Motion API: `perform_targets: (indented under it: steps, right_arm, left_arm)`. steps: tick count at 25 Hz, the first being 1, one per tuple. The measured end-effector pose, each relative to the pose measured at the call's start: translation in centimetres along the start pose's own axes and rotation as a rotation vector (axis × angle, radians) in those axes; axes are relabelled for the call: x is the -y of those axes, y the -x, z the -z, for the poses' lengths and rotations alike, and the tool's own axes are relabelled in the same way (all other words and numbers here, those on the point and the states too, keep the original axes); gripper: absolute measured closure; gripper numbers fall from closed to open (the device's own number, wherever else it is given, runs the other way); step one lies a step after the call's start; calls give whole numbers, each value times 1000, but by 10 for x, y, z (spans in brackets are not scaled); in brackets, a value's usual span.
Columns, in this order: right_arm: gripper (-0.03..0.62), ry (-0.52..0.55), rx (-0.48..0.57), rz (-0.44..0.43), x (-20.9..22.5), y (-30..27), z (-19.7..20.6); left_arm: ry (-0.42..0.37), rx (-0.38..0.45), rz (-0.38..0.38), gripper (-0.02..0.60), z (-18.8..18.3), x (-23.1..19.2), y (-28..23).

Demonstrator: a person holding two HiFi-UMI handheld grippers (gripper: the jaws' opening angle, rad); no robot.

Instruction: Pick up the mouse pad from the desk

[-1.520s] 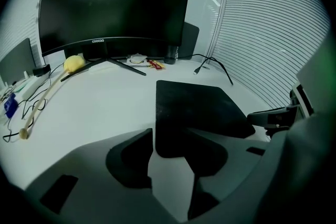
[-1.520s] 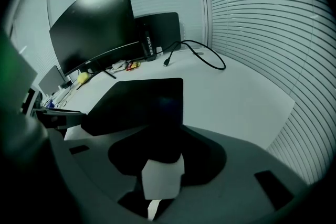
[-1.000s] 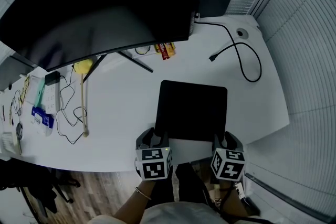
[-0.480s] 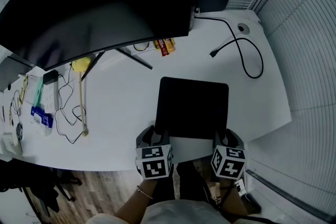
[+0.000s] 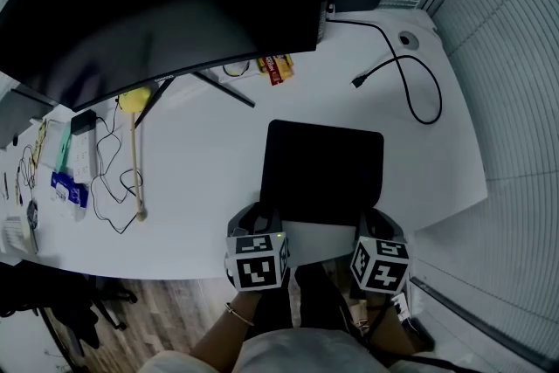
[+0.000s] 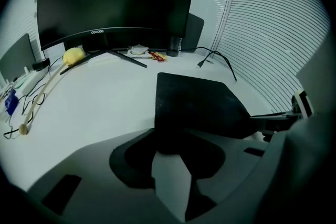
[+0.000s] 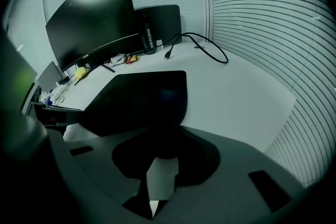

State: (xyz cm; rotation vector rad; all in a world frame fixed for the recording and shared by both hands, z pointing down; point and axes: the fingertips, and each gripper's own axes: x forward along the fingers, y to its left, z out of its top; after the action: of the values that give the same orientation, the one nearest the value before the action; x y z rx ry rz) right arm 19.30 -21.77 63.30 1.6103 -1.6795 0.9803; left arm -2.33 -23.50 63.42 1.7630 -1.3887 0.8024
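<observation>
Two hand-held grippers, the left gripper (image 5: 259,218) and the right gripper (image 5: 374,223), point steeply down at the near edge of one flat black rectangular mouse pad (image 5: 323,170). Both pairs of jaws are closing, each around a near corner of the pad and not yet pinching it. The pad lies on the white desk (image 5: 201,170), in front of one dark curved monitor (image 5: 157,4) and one loose black cable (image 5: 410,83).

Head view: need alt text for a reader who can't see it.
Seen from above, a black mouse pad lies on a white desk, and the left gripper and right gripper sit at its near corners, fingers closing with the pad's edge between them. A dark monitor fills the top left; a black cable curls at top right.
</observation>
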Motion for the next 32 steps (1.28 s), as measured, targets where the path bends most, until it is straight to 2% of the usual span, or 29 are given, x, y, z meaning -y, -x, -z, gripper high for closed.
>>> perform_targets:
  steps: [5, 9, 19, 32]
  right_arm:
    - [519, -2, -3, -17, -2, -1, 0]
    - [530, -6, -3, -35, -4, -1, 0]
    - [537, -7, 42, -31, -6, 3, -7]
    - [537, 20, 136, -54, -16, 29, -39]
  left_arm:
    - [35, -11, 57, 528, 1, 8, -2]
    - [8, -5, 54, 534, 1, 9, -2]
    - [11, 64, 67, 541, -8, 11, 3]
    - [-12, 184, 64, 541, -45, 14, 30]
